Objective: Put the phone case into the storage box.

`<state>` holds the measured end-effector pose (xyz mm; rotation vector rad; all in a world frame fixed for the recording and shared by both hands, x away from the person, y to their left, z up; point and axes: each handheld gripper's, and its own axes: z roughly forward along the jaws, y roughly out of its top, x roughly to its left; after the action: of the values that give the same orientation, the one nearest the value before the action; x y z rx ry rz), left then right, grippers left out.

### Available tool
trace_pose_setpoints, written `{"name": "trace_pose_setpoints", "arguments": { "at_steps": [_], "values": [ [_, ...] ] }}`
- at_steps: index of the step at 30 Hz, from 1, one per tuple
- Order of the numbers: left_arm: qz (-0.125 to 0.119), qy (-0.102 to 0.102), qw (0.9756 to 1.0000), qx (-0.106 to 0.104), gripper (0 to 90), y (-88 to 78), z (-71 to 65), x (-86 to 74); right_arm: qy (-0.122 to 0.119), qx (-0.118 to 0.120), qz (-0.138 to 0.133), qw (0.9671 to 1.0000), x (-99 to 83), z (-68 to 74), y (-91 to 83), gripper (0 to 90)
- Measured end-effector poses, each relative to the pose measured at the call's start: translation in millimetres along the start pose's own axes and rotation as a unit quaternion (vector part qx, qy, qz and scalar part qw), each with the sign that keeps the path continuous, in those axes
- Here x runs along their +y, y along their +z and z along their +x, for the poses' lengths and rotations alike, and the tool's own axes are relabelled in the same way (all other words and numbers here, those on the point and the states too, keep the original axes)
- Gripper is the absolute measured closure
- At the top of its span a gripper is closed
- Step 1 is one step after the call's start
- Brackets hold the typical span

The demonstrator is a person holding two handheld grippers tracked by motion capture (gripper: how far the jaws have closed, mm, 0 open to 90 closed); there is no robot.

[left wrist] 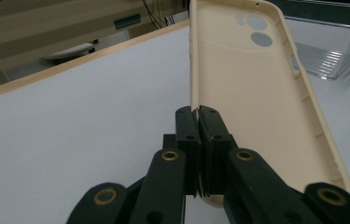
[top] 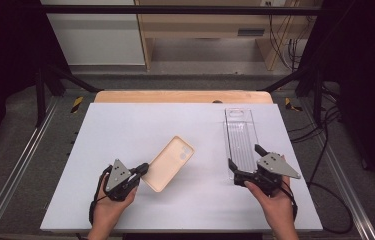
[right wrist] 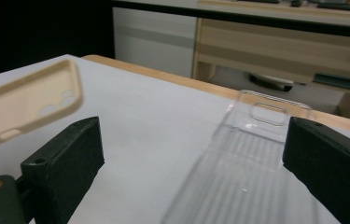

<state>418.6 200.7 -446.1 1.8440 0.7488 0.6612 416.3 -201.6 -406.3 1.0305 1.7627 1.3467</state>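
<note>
Gripped by its lower edge at centre frame, the cream phone case (top: 168, 163) is pinched by the left gripper (top: 142, 169), seemingly for lifting, while the right gripper (top: 245, 159) straddles the clear tray (top: 240, 139) at right, jaws spread.

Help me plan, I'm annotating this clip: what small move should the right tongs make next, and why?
Probably ease forward and close on the clear tray's near end. The right tongs stand open astride it, not pressing, while the left tongs already pinch the beige phone case by its edge.
</note>
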Motion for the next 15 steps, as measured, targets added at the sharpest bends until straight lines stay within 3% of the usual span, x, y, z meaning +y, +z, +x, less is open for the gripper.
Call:
{"name": "trace_pose_setpoints", "arguments": {
  "at_steps": [2, 7, 13, 15],
  "values": [
    [-0.002, 0.000, 1.0000, 0.000, 88.0, 0.1, -1.6, 0.8, 0.000, 0.012, 0.009, 0.9999, 8.3, 11.4, 8.2, 5.7],
    [-0.006, 0.000, 1.0000, 0.002, 88.0, 2.6, -6.9, 2.8, -0.001, 0.018, 0.022, 0.9996, 17.7, 17.8, 19.6, 5.9],
    [-0.004, 0.015, 0.9999, -0.002, 88.0, 8.1, -17.7, 5.1, -0.001, 0.021, 0.046, 0.9987, 29.0, 22.2, 37.2, 5.6],
    [-0.005, 0.021, 0.9998, -0.005, 88.0, 8.4, -19.8, 5.4, 0.012, 0.030, 0.051, 0.9982, 26.5, 26.0, 43.7, 5.7]
  ]
}}
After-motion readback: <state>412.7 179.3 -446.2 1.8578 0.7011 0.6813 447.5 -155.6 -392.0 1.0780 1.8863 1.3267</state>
